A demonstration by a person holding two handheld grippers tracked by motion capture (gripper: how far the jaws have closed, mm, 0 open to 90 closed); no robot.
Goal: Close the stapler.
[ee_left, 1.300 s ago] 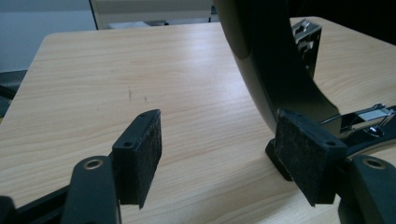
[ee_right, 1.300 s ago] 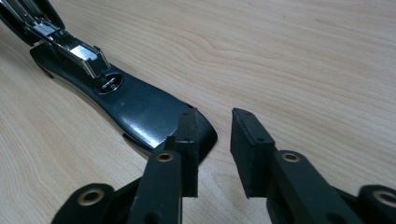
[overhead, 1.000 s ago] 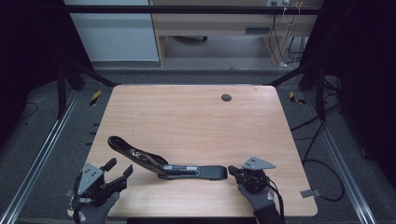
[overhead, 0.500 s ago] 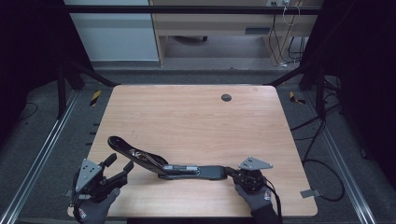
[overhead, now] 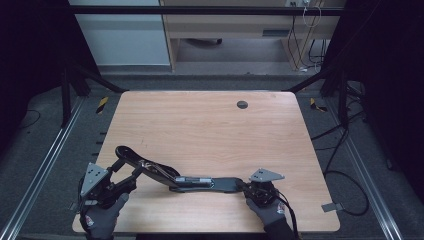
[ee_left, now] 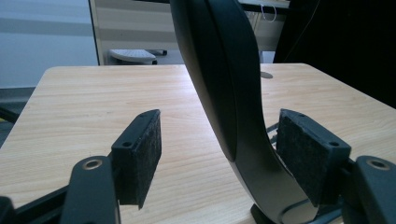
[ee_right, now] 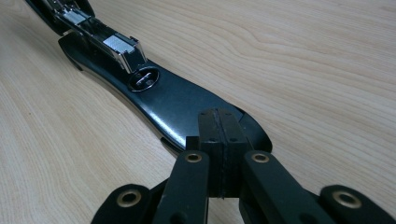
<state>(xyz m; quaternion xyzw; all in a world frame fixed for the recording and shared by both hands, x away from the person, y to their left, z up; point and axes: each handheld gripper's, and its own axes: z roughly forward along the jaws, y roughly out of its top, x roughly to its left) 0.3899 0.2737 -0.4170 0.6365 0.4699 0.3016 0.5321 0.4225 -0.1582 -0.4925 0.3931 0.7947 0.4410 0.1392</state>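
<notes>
Opened stapler (overhead: 175, 176) lies along the lower middle of the high view, base flat on the bench (overhead: 210, 130), top arm (ee_left: 224, 79) raised toward the lower left. Right gripper (overhead: 248, 187), at the lower right, has its jaws fully closed with nothing between them, tips resting on the base's end (ee_right: 187, 107), apparently pinning it down. Left gripper (overhead: 124, 175) stands wide open, the raised arm between its pads (ee_left: 140, 154) without evident contact. Judged step: steadying the base while preparing to take the arm. Next move calls for closing the left jaws squarely on the arm. A dark round grommet (overhead: 242, 104) sits upper middle, well apart; nothing obstructs.
</notes>
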